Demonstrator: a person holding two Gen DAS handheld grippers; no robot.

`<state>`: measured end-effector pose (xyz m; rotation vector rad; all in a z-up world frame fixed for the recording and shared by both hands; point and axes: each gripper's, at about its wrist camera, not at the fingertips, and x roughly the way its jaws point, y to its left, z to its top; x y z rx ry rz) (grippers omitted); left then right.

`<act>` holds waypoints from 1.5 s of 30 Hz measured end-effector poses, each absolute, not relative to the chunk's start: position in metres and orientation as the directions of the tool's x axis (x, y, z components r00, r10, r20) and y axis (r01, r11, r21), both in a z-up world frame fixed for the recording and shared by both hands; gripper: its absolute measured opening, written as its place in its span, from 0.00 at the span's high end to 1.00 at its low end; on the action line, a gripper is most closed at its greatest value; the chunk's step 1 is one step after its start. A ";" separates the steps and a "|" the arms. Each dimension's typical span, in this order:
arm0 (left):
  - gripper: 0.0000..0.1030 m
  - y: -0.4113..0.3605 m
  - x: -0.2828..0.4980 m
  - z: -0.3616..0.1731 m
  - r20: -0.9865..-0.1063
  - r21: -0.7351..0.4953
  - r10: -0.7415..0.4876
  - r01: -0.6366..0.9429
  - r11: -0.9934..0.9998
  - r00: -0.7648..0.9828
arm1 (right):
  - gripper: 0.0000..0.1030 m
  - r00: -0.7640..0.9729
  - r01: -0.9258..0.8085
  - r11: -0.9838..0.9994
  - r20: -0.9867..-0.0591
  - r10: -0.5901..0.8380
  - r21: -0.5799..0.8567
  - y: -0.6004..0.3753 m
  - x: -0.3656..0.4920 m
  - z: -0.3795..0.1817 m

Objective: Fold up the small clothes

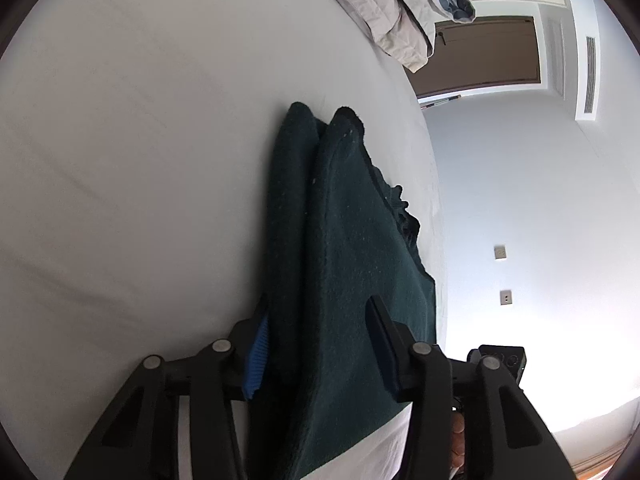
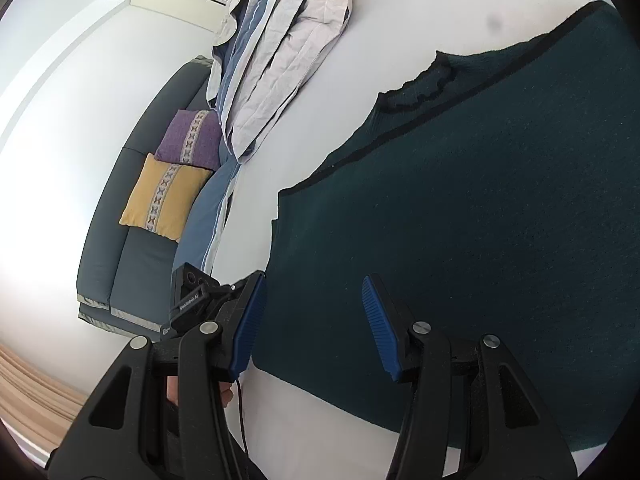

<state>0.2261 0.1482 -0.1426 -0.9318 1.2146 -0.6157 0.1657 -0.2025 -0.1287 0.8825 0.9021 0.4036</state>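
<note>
1. On the white bed sheet, a dark green knitted garment is laid; in the left wrist view it is seen from the centre down to 6 o'clock, close to the mattress edge.
2. Left gripper: the garment's raised, folded edge is seen passing between its two jaws. Only part of the blue pad at 7 o'clock is seen; the jaws stand partly apart, and whether the pads press the cloth cannot be told.
3. Right gripper: its jaws are held moderately apart over the garment's flat lower corner, both blue pads being fully exposed; nothing is gripped.
4. In the right wrist view the garment is spread from the centre to 3 o'clock, its ribbed collar lying toward 1 o'clock.
5. A rumpled grey and blue duvet is recorded at 12 o'clock on the bed.
6. A grey sofa at 9 o'clock is listed with a purple cushion and a yellow cushion, touching.
7. A brown door is noted at 1 o'clock in the left wrist view.
</note>
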 end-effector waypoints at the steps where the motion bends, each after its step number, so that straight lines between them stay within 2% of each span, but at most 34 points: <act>1: 0.58 0.152 0.225 -0.145 -0.489 -0.870 -0.829 -0.090 0.484 0.271 | 0.52 0.576 0.049 0.596 -0.510 0.639 0.802 -0.202 0.167 -0.129; 5: 0.77 0.158 0.220 -0.152 -0.481 -0.876 -0.831 -0.109 0.470 0.280 | 0.52 0.556 0.051 0.605 -0.526 0.644 0.795 -0.193 0.177 -0.131; 14: 0.84 0.153 0.217 -0.140 -0.520 -0.845 -0.797 -0.047 0.533 0.308 | 0.52 0.461 0.027 0.634 -0.573 0.678 0.772 -0.159 0.221 -0.145; 17: 0.85 0.148 0.217 -0.129 -0.527 -0.835 -0.791 -0.017 0.550 0.311 | 0.54 0.413 0.066 0.681 -0.641 0.646 0.729 -0.152 0.235 -0.166; 23: 0.86 0.124 0.217 -0.094 -0.515 -0.826 -0.802 0.074 0.558 0.302 | 0.55 0.443 0.059 0.653 -0.606 0.661 0.755 -0.157 0.239 -0.170; 27: 0.87 0.085 0.218 -0.062 -0.523 -0.805 -0.806 0.151 0.574 0.277 | 0.54 0.477 0.101 0.527 -0.506 0.719 0.844 -0.188 0.239 -0.168; 32: 0.87 0.012 0.216 -0.037 -0.532 -0.783 -0.817 0.237 0.575 0.223 | 0.45 0.554 0.141 0.398 -0.406 0.727 0.906 -0.248 0.237 -0.165; 34: 0.87 -0.026 0.213 -0.037 -0.539 -0.771 -0.818 0.271 0.576 0.202 | 0.42 0.564 0.169 0.370 -0.397 0.724 0.914 -0.267 0.238 -0.168; 37: 0.87 -0.073 0.205 -0.060 -0.548 -0.780 -0.823 0.264 0.567 0.148 | 0.44 0.536 0.212 0.319 -0.383 0.753 0.924 -0.281 0.244 -0.182; 39: 0.87 -0.095 0.197 -0.075 -0.586 -0.749 -0.798 0.283 0.600 0.140 | 0.44 0.537 0.229 0.308 -0.384 0.752 0.923 -0.291 0.248 -0.183; 43: 0.83 -0.103 0.186 -0.094 -0.595 -0.748 -0.794 0.279 0.603 0.121 | 0.44 0.537 0.219 0.287 -0.361 0.762 0.932 -0.295 0.251 -0.186; 45: 0.77 -0.096 0.183 -0.093 -0.563 -0.769 -0.817 0.280 0.574 0.128 | 0.44 0.539 0.218 0.288 -0.361 0.761 0.932 -0.295 0.254 -0.185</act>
